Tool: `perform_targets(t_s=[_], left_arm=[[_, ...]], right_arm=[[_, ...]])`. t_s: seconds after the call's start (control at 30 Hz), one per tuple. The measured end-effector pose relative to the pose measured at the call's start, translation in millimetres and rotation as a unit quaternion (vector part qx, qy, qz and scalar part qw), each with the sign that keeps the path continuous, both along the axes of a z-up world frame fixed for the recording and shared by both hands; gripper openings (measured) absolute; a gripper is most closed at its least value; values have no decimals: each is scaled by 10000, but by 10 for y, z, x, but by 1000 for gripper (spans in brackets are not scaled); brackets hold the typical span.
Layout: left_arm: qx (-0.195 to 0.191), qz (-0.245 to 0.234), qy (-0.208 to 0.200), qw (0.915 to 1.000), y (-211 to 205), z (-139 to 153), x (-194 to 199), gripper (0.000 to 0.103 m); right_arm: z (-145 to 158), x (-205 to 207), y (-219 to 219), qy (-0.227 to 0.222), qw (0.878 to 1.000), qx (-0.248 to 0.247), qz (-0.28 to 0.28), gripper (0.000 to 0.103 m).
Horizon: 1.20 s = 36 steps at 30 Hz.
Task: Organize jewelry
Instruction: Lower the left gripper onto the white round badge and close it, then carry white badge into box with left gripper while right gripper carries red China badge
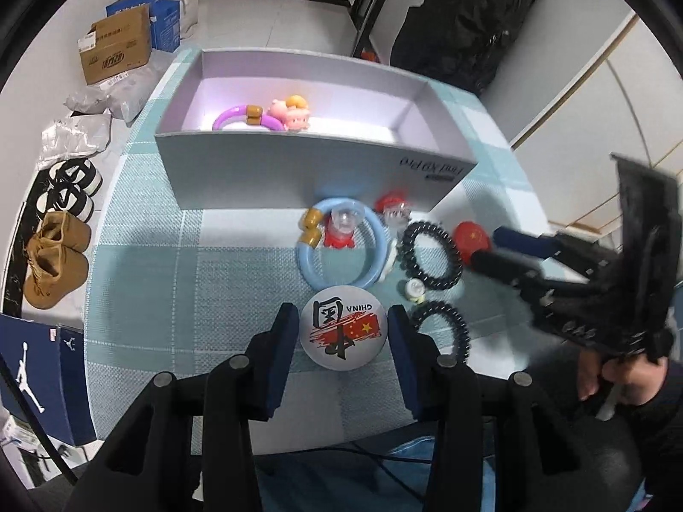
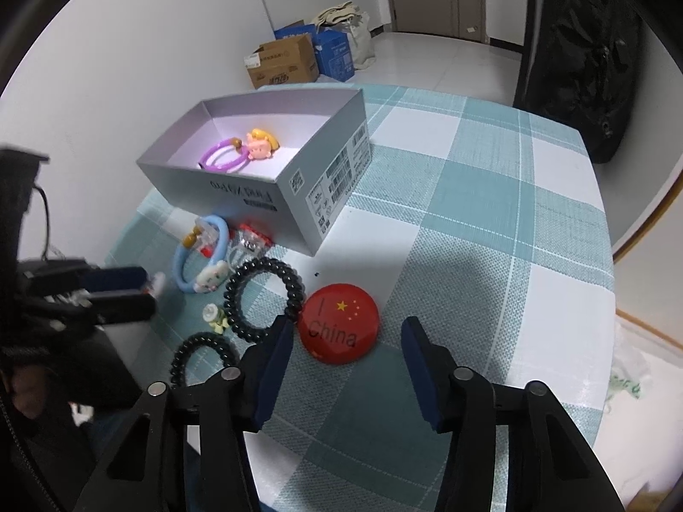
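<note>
Little of the sorting appears done. Only a purple bracelet (image 1: 247,117) with a pink figure has been placed in the grey box (image 1: 299,162), seen at upper centre of the left wrist view. Below the box, from left to right, a blue bracelet (image 1: 341,247), a small red charm (image 1: 395,209), a black coil band (image 1: 431,256) and a red badge (image 1: 469,237) are left on the cloth, with a second coil band (image 1: 442,328) lower down. At lower centre the left gripper (image 1: 343,341) is held wide open around a white badge (image 1: 341,328), neither pad touching it. In the right wrist view the right gripper (image 2: 348,352) is likewise spread open, the red badge lying just ahead between its fingers, ungripped.

The surface is a round table under a teal checked cloth (image 2: 491,222). At the left of the left wrist view, shoes (image 1: 55,264) and a cardboard carton (image 1: 115,47) are set on a pale tiled floor; a black bag (image 1: 465,21) is seen at upper right
</note>
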<state>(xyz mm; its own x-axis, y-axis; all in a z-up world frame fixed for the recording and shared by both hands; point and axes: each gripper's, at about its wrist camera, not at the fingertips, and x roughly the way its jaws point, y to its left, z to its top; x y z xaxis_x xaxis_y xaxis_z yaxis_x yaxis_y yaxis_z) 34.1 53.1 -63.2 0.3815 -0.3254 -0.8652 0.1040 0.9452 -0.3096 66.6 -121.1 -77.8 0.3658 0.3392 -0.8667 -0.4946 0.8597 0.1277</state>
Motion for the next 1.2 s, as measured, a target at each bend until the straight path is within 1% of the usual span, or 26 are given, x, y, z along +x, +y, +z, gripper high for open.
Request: perform_targets(t_s=[0.13, 0.23, 0.3, 0.5, 0.63, 0.77, 0.9, 1.0, 1.07, 1.2], left_arm=[[-222, 71, -146, 9996, -19, 104, 33, 37], [-322, 113, -269, 9991, -23, 174, 37, 37], [-391, 138, -352, 9985, -13, 222, 40, 37], [-565, 211, -559, 9966, 34, 337, 28, 37], [-702, 276, -667, 9949, 89, 403, 44, 37], [-861, 349, -790, 9925, 164, 472, 63, 37], [-1020, 396, -961, 9893, 195, 567, 93, 37], [-1068, 422, -1057, 9877, 202, 623, 159, 37], [-1024, 447, -1125, 9874, 196, 657, 220, 37], [-1002, 511, -1185, 9866, 207, 689, 367, 37]], right_arm=[[-23, -66, 107, -269, 9987, -351, 240, 49], [-35, -127, 199, -465, 9962, -557, 485, 42], [-40, -159, 238, -586, 9941, -693, 595, 41], [-22, -143, 201, -529, 9951, -626, 562, 41], [43, -101, 122, -423, 9976, -399, 368, 41], [172, -18, -11, -352, 9994, -3, 31, 41], [331, 65, -125, -358, 9980, 439, -264, 41], [504, 105, -163, -479, 9944, 857, -382, 41], [646, 121, -151, -637, 9909, 1128, -376, 41], [847, 155, -42, -873, 9855, 1436, -239, 41]])
